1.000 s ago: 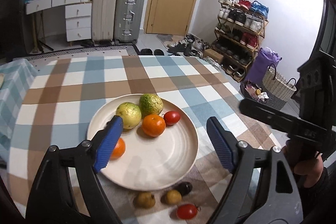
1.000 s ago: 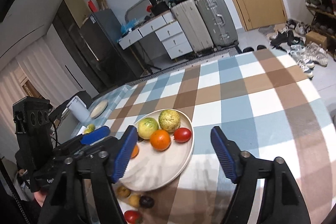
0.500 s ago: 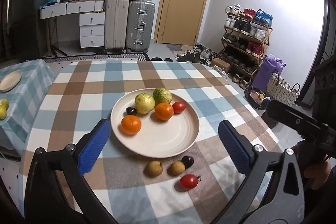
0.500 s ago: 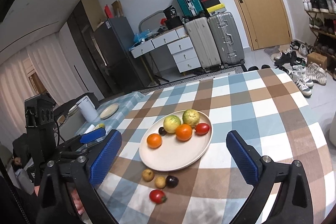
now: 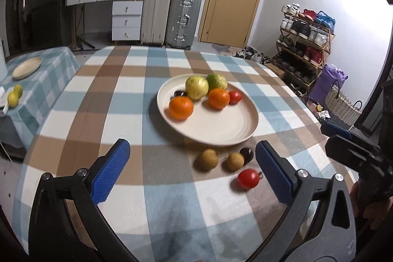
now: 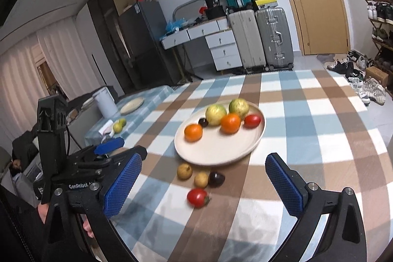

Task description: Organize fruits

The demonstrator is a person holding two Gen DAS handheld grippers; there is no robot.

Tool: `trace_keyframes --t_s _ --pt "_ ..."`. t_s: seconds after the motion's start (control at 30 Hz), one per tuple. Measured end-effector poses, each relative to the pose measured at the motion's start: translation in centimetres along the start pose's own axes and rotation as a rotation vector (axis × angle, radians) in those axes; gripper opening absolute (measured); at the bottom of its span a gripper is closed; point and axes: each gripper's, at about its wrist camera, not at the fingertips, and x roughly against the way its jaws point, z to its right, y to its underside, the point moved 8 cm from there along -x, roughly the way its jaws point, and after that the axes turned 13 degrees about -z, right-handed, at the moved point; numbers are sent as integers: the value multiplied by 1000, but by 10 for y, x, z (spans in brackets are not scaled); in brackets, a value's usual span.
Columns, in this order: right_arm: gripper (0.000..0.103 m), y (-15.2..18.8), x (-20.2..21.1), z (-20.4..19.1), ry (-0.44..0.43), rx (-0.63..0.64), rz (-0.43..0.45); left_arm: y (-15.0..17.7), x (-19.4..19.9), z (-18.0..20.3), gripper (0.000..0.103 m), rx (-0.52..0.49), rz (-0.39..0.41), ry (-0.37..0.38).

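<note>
Both grippers have pulled back from the plate since a second ago, and the orange that sat at the left jaw now lies free on the dish. The left gripper has its blue pads spread wide with nothing between them but tablecloth, and the right gripper matches it, jaws fully apart and empty. Both look set up this way for the next pick, I'd say: wide mouths, angled down at the loose fruit.

Moving outward, just beyond the pads sits the near cluster: a red tomato closest, then two small brown fruits and a dark plum tucked by the plate's near rim. These four are what's left off the dish (tightly bunched, so pads could nudge a neighbour).

Further out, the cream plate holds two oranges, two yellow-green fruits, a second tomato and a small dark fruit, all crowded at its far-left side, leaving the near half bare for newcomers.

Off to the far left, a side table carries an empty dish and two lemons, well apart. Nothing blocks the approach.
</note>
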Motion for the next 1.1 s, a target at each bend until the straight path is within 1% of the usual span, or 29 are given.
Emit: trace_keyframes --t_s 0.3,0.4,0.7,0.77,0.83,0.9,1.03,1.1 --pt "103 27 -29 -2 1 -4 -88 22 -25 -21 102 52 -42 8" --pt "103 34 -39 -2 -1 -8 -117 28 -31 -25 102 45 -54 -7" --pt "101 43 -64 -4 -16 -10 -179 29 -35 -28 102 47 -61 24" --pt "98 42 -68 -5 -26 -14 -190 30 -35 -29 102 53 -64 32" --pt "88 43 -74 -6 -41 -18 -209 30 -35 -32 102 71 -66 40" --pt "82 44 -80 -6 -42 -23 -232 30 -36 -34 102 86 -69 52" --pt "73 47 -89 -6 -46 -32 -265 31 -39 -40 102 115 -82 67" --pt "72 48 -91 -6 -44 -32 -272 32 -41 -42 102 121 -88 69"
